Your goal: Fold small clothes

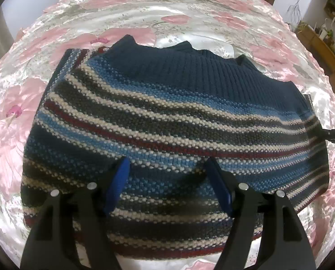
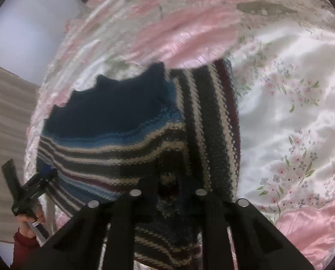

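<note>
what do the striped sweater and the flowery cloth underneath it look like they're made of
The striped sweater looks like chunky knitted yarn, wool or acrylic: visible bumpy stitches, a ribbed navy band, matte surface. The floral cloth looks like satin, perhaps polyester or silk: glossy highlights along its wrinkles and a smooth sheen. Exact fibres cannot be told from the pictures.

Bed covered by glossy satin spread [image 1: 185, 15], white ground with pink floral print and small sprigs, wrinkled; lying directly on it a striped knit sweater [image 1: 167, 121] (navy, blue, cream, maroon bands), folded, ribbed navy hem toward far side.
</note>
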A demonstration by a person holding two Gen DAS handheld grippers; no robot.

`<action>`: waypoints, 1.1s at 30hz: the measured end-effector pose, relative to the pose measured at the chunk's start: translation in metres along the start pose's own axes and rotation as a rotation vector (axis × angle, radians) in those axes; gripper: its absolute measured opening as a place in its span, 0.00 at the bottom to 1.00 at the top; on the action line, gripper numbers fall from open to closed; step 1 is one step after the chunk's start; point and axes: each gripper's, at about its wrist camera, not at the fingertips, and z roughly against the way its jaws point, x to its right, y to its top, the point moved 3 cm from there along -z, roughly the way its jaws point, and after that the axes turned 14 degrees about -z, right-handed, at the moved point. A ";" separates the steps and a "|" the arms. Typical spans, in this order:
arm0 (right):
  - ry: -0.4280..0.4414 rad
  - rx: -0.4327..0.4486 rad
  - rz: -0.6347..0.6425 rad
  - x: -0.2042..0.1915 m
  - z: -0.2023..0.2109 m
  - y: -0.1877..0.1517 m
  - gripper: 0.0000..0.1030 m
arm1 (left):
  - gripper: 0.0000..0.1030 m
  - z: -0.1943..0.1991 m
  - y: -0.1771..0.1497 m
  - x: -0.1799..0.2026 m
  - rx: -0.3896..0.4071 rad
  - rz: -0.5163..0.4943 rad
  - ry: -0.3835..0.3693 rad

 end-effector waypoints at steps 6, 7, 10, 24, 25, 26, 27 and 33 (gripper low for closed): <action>0.000 0.048 -0.064 0.020 0.010 0.005 0.11 | 0.69 -0.003 0.000 0.002 0.002 -0.015 0.010; -0.015 0.033 -0.072 0.024 0.004 0.005 0.11 | 0.69 -0.003 -0.001 0.003 0.002 -0.018 0.014; -0.051 0.008 -0.073 0.030 -0.014 0.001 0.11 | 0.70 -0.005 -0.002 0.006 0.000 -0.031 0.027; -0.131 0.006 -0.027 0.029 0.038 -0.020 0.63 | 0.69 0.024 0.015 0.008 0.041 0.004 -0.012; -0.128 -0.019 -0.039 0.031 0.036 -0.022 0.64 | 0.69 0.022 0.017 0.008 0.037 0.000 -0.006; -0.132 -0.030 -0.047 0.035 0.034 -0.023 0.65 | 0.69 0.020 0.017 0.008 0.031 0.001 -0.004; -0.140 -0.038 -0.052 0.038 0.030 -0.024 0.65 | 0.69 0.017 0.018 0.006 0.021 0.006 -0.008; -0.093 -0.090 -0.113 0.049 0.005 -0.028 0.66 | 0.69 0.000 0.009 -0.003 -0.012 0.043 -0.040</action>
